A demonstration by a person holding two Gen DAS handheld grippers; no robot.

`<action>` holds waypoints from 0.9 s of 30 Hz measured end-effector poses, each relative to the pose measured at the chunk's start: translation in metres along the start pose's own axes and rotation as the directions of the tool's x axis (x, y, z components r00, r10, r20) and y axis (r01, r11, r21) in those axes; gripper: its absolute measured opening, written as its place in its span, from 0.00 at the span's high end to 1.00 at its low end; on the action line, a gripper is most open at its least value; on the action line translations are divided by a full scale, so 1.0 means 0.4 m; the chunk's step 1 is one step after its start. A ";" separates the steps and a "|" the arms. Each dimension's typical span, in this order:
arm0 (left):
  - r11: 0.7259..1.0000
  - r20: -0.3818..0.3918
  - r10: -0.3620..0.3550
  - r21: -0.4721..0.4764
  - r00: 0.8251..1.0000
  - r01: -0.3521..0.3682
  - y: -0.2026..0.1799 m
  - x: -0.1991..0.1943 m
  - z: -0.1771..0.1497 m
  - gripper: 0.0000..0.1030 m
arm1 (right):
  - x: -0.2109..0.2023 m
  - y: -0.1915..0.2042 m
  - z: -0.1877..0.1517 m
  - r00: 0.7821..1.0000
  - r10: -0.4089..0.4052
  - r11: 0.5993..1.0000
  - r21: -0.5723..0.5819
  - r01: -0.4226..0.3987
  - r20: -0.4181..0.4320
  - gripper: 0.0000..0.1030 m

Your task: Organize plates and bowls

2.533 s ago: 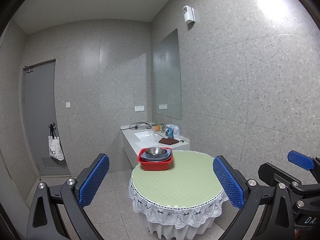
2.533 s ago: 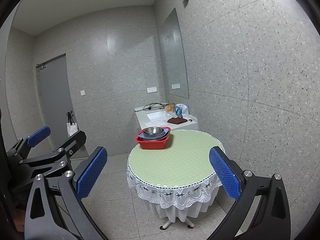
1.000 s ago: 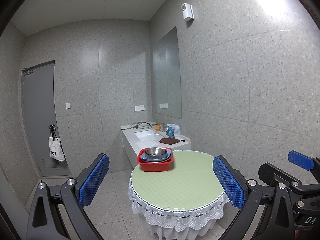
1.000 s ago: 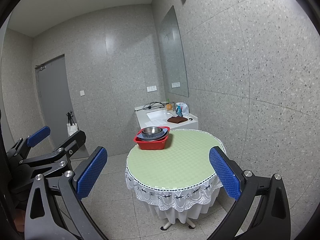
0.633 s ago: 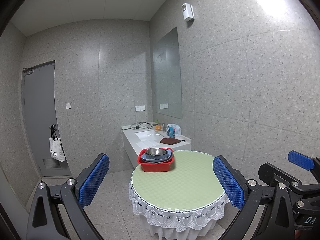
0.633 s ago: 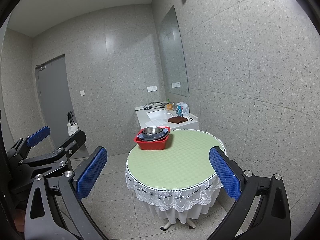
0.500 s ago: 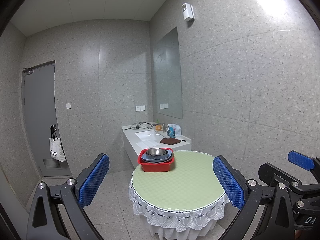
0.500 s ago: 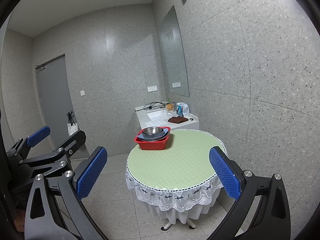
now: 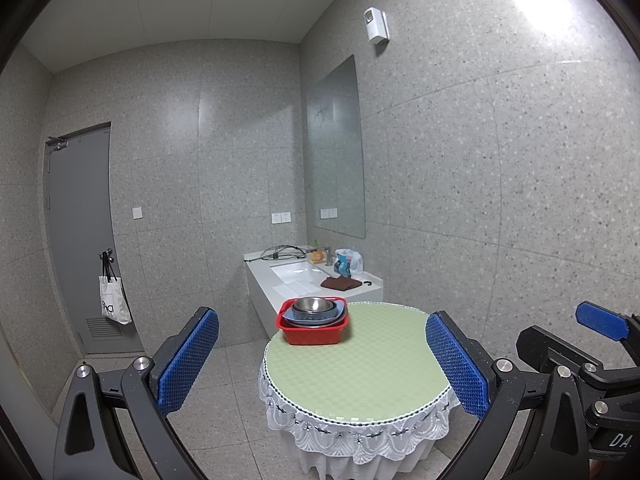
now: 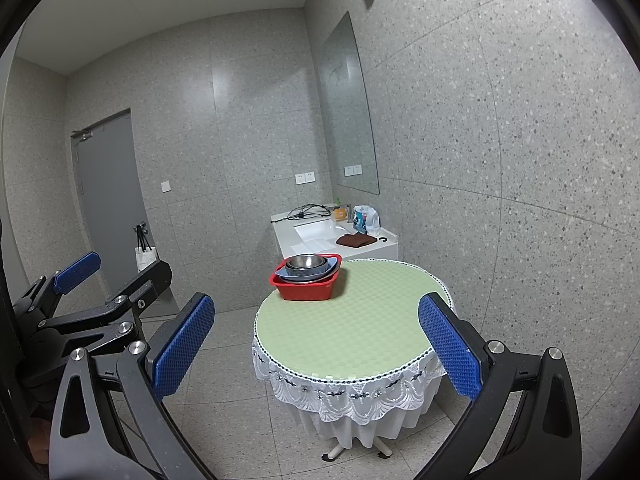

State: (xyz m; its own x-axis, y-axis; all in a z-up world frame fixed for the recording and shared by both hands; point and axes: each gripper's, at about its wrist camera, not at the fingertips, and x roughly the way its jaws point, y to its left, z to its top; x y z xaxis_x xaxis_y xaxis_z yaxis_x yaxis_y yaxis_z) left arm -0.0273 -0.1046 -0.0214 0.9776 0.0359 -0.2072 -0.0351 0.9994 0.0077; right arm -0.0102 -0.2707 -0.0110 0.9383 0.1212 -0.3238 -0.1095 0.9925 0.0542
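While both tools hung well short of the round surface (image 9: pixel 360 364), neither touched anything. Left hand-held gripper (image 9: pixel 322 364): jaws spread wide, nothing between them. Right hand-held gripper (image 10: pixel 316 346): likewise wide and empty.

Task items sat just above frame centre, at the far edge of the surface: a metal bowl (image 9: pixel 313 306) nested on blue dishes (image 9: pixel 338 312) inside a red basin (image 9: pixel 314 335). How many pieces made up the stack was too small to count. Green cloth otherwise bare.

Judgement: this layout fitted either dishes gathered into the basin after sorting, or a pile awaiting sorting; the frames did not settle which. No step was in hand. Any handling would first call for closing the gap to the basin.
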 end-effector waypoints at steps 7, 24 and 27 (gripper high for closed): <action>1.000 0.001 0.001 0.000 1.000 -0.001 0.000 0.002 0.000 0.01 | 0.002 0.007 -0.001 1.000 -0.001 1.000 -0.001 0.001 0.004 0.00; 1.000 -0.003 0.001 0.002 1.000 -0.001 -0.005 0.025 0.009 0.01 | 0.005 0.004 -0.003 1.000 -0.002 1.000 0.004 0.002 0.002 0.00; 1.000 -0.003 0.002 0.002 1.000 -0.002 -0.003 0.033 0.009 0.01 | 0.015 0.000 -0.001 1.000 -0.001 1.000 0.005 0.001 0.000 0.00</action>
State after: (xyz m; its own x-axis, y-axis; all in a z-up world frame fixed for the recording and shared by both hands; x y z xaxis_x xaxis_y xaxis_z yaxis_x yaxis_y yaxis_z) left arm -0.0136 -0.1055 -0.0207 0.9768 0.0380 -0.2106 -0.0367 0.9993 0.0101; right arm -0.0047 -0.2700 -0.0133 0.9385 0.1205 -0.3235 -0.1074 0.9925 0.0582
